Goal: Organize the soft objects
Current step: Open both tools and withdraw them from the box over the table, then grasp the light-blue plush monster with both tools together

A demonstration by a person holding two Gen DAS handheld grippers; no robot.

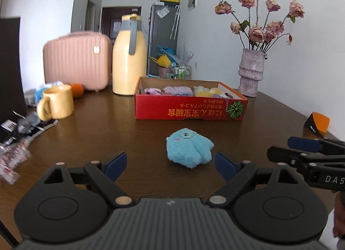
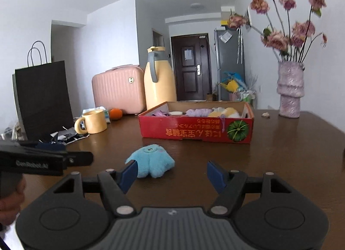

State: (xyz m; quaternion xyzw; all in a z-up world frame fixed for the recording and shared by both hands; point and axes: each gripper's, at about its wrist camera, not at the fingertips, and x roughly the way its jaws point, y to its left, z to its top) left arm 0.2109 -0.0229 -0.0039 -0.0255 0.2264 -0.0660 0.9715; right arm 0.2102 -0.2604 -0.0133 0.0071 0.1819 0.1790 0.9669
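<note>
**Closing in on the last loose plush**

I have both grippers low over the table (image 1: 97,129), aimed at the blue plush toy (image 1: 189,150), which lies alone on the bare wood just in front of the red cardboard box (image 1: 189,107). That box already holds several soft things in lilac and yellow, so I judge this is the pick-up step for one of the last pieces.

My left gripper (image 1: 170,166) stands wide apart with nothing between its pads; the toy sits ahead of them, nearer the right-hand pad. My right gripper (image 2: 175,174) is also parted, jaws spreading a little further, empty; seen from its own camera the toy is off toward its left pad, which overlaps the toy's near edge, though I cannot tell whether they touch.

Next I would pick one gripper, centre it on the toy, push forward until the fur sits between the pads, then squeeze gently and lift toward the box.
</note>
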